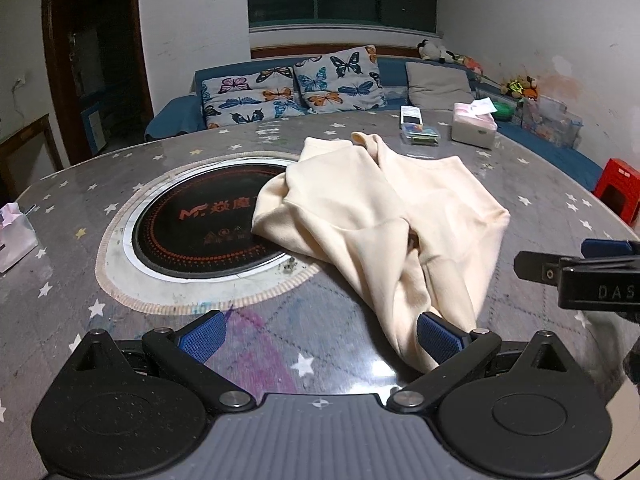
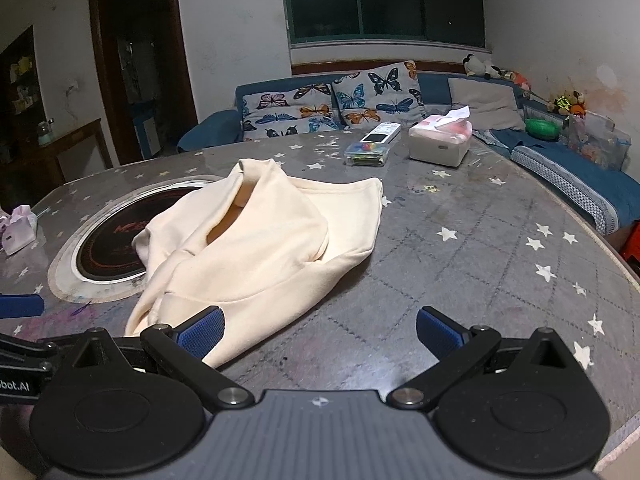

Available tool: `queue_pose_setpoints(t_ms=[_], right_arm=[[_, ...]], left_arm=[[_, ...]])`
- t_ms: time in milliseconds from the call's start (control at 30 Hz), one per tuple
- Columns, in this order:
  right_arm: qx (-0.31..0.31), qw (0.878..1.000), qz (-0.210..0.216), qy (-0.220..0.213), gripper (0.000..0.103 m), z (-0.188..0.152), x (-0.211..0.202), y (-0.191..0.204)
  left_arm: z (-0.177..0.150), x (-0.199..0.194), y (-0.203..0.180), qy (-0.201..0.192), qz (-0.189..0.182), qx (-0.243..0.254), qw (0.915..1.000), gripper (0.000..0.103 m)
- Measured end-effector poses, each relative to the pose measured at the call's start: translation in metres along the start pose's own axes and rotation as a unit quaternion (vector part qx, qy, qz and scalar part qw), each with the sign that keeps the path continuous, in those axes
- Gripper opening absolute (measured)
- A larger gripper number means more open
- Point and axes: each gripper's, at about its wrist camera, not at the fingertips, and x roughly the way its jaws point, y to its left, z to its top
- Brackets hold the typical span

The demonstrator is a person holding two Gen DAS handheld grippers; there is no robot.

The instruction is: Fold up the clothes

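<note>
A cream garment (image 1: 384, 216) lies crumpled on the grey star-patterned table (image 1: 80, 208), partly over the round black cooktop (image 1: 200, 224). My left gripper (image 1: 320, 334) is open low over the table; the garment's near tip lies against its right finger pad (image 1: 438, 332). The right gripper (image 1: 576, 272) shows at the right edge of the left wrist view. In the right wrist view the same garment (image 2: 260, 240) spreads ahead and to the left. My right gripper (image 2: 320, 330) is open, with the garment's near hem beside its left finger pad (image 2: 202, 330).
A white tissue box (image 2: 440, 140), a remote (image 2: 382, 134) and a small clear box (image 2: 368, 154) sit at the table's far side. A pink tissue pack (image 1: 12, 232) lies at the left edge. A blue sofa (image 1: 180, 114) with butterfly cushions stands behind; a red stool (image 1: 618, 188) stands to the right.
</note>
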Motion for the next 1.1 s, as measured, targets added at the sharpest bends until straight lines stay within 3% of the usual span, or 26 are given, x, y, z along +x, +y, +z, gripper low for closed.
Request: queue_pose_setpoints(t_ms=[1100], right_arm=[[-0.015, 1.000, 0.022, -0.006, 0.103, -0.010, -0.019, 0.015]], left_arm=[[-0.021, -0.015, -0.016, 0.007, -0.013, 0.044, 0.9989, 0.103]])
